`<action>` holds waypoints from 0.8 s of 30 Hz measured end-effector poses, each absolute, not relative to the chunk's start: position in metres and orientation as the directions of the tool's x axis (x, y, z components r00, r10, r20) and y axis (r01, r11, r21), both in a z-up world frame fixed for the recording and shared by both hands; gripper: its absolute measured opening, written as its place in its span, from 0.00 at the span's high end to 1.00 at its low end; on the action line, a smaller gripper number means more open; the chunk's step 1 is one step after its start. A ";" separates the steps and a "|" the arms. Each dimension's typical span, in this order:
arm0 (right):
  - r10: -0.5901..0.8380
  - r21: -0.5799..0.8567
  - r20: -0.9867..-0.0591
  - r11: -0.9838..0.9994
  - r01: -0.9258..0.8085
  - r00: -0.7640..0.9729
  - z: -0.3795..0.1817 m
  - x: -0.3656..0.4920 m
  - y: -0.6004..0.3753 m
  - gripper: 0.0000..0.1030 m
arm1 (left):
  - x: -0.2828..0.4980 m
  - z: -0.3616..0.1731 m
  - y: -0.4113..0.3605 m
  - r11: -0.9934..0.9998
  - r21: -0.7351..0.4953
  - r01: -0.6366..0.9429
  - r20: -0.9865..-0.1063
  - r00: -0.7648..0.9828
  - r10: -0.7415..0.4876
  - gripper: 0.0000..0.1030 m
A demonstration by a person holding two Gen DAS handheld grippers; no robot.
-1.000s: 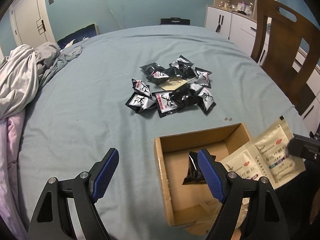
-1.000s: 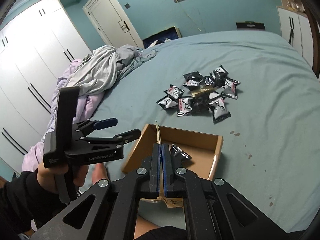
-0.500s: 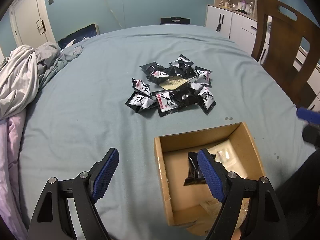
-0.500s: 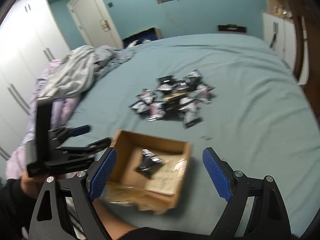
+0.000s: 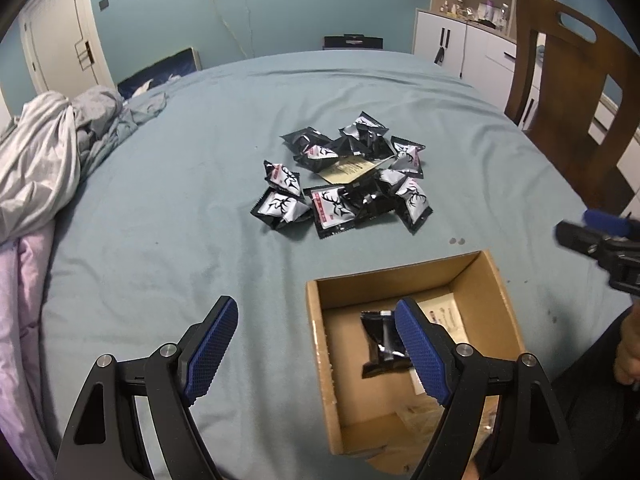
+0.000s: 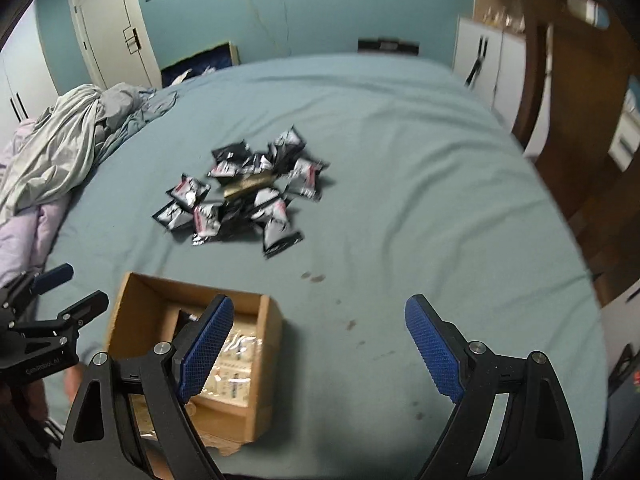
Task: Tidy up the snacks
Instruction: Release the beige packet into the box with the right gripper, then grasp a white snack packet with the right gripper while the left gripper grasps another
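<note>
A pile of black-and-white snack packets [image 5: 344, 176] lies mid-bed around a tan sachet [image 5: 349, 169]; it shows blurred in the right wrist view [image 6: 244, 196]. An open cardboard box [image 5: 320, 344] sits near the front edge and holds a black packet [image 5: 382, 340] and pale sachets [image 6: 236, 364]. My left gripper [image 5: 320, 348] is open and empty, low over the box's left wall. My right gripper [image 6: 320, 348] is open and empty, right of the box [image 6: 264, 364]; it shows at the left wrist view's right edge [image 5: 596, 236].
The bed sheet [image 5: 180, 208] is blue-grey with small stains [image 6: 316, 278]. Crumpled grey and lilac bedding [image 5: 44, 160] lies at the left. A wooden chair [image 5: 568, 112] stands at the right edge, with white cabinets [image 5: 460, 48] behind.
My right gripper held pale sachets over the box one second ago, then opened and dropped them in. It has since swung right, away from the box. The left gripper has stayed put.
</note>
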State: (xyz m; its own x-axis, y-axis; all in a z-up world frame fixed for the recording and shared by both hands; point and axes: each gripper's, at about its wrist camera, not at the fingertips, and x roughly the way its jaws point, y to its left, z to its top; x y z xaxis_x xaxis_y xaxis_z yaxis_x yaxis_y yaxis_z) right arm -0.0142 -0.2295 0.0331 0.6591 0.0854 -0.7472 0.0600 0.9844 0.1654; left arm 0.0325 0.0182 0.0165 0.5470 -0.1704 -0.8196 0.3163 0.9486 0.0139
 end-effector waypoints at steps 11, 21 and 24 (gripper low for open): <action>0.119 0.225 -0.807 0.968 0.115 0.579 0.020 0.041 -0.243 0.15 | 0.041 0.013 0.019 0.954 0.001 0.301 -0.838 0.521 -0.163 0.21; 0.156 0.257 -0.824 0.960 0.114 0.545 -0.008 0.124 -0.247 0.15 | 0.058 0.009 0.024 0.961 -0.012 0.275 -0.846 0.510 -0.157 0.20; 0.164 0.252 -0.837 0.963 0.100 0.522 -0.022 0.152 -0.238 0.15 | 0.065 0.006 0.028 0.964 -0.028 0.263 -0.853 0.497 -0.160 0.20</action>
